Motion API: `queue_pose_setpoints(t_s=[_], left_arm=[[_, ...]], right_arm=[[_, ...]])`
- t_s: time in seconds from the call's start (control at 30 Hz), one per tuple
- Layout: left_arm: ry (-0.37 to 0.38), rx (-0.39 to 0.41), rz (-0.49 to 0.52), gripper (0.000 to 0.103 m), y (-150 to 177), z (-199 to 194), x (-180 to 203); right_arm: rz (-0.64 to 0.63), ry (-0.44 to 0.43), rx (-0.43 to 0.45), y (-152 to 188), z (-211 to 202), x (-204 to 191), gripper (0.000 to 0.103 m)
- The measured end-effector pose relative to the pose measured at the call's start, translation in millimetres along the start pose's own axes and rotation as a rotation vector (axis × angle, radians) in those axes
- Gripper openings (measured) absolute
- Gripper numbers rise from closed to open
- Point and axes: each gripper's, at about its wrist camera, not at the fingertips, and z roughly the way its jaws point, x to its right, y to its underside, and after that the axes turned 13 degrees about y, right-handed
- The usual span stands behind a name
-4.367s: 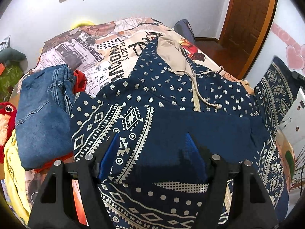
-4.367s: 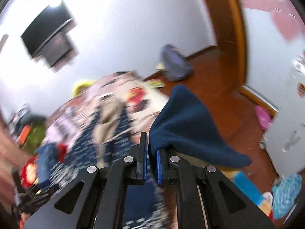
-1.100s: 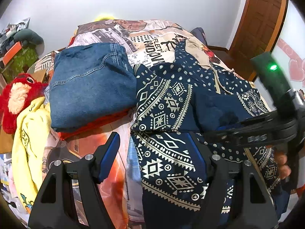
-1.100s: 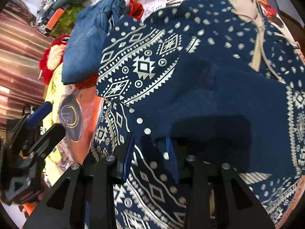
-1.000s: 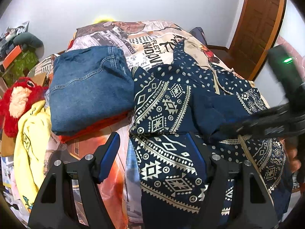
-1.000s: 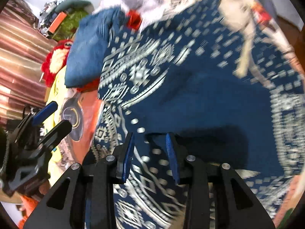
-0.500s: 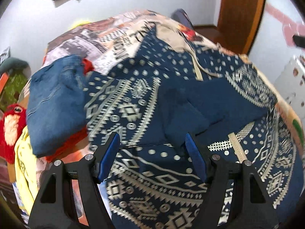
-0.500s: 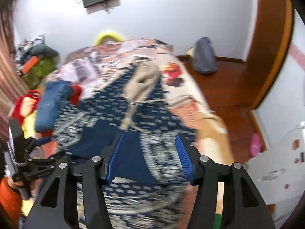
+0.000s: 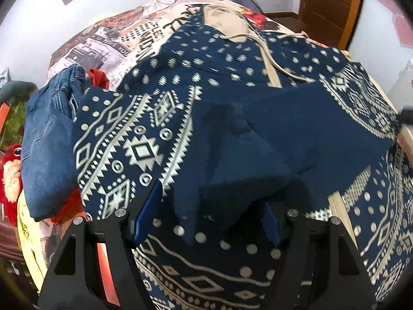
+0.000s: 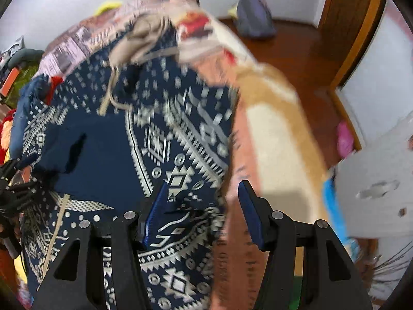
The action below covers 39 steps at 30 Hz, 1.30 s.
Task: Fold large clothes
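Observation:
A navy hoodie with a white geometric print lies spread on the bed, its beige-lined hood at the far end. A plain navy sleeve part lies folded across its middle. My left gripper hangs open low over the lower edge of that plain part, whose cloth lies between the fingers without being pinched. My right gripper is open over the hoodie's patterned right side, near the bed's edge. The right wrist view is blurred; the left gripper shows at its left edge.
Folded jeans on a red garment lie left of the hoodie, with a red plush toy and yellow cloth beyond. The printed bed cover shows at the far end. A bag, wooden floor and white board are to the right.
The right gripper let go of the plain navy sleeve, opened wider and swung to the hoodie's right edge. The left gripper moved from the left side to over the hoodie's middle and sank.

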Motion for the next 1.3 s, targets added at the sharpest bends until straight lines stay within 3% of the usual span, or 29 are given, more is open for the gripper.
queue_pose_setpoints(t_s=[0.13,0.3,0.4,0.63,0.7,0.9,1.03,1.1,1.23,1.3], left_arm=[[-0.017,0.031,-0.059,0.070,-5,-8,-21],[-0.008,0.072,-0.169,0.071,2,-24,-64],[0.010,0.085,-0.216,0.083,14,-29,-84],[0.020,0.076,-0.296,0.083,41,-22,-105],[0.062,0.103,-0.348,0.083,46,-26,-111],[0.324,0.169,-0.598,0.083,61,-33,-153],[0.372,0.190,-0.658,0.083,69,-40,-165],[0.334,0.178,-0.643,0.083,72,-41,-163],[0.130,0.167,-0.569,0.083,75,-52,-159],[0.083,0.163,-0.552,0.083,77,-56,-161]], right_arm=[[0.002,0.002,-0.066,5,29,-11,0.053],[-0.023,0.018,-0.030,12,28,-17,0.058],[-0.013,-0.003,-0.030,14,27,-15,0.062],[-0.005,-0.008,-0.027,22,28,-15,0.068],[-0.009,-0.002,-0.023,23,27,-19,0.068],[-0.014,-0.020,-0.001,24,32,-17,0.072],[-0.019,-0.022,0.005,24,33,-14,0.074],[-0.020,-0.016,0.007,26,33,-14,0.074],[-0.020,-0.010,0.007,26,33,-13,0.074],[-0.018,-0.007,0.005,25,33,-14,0.074]])
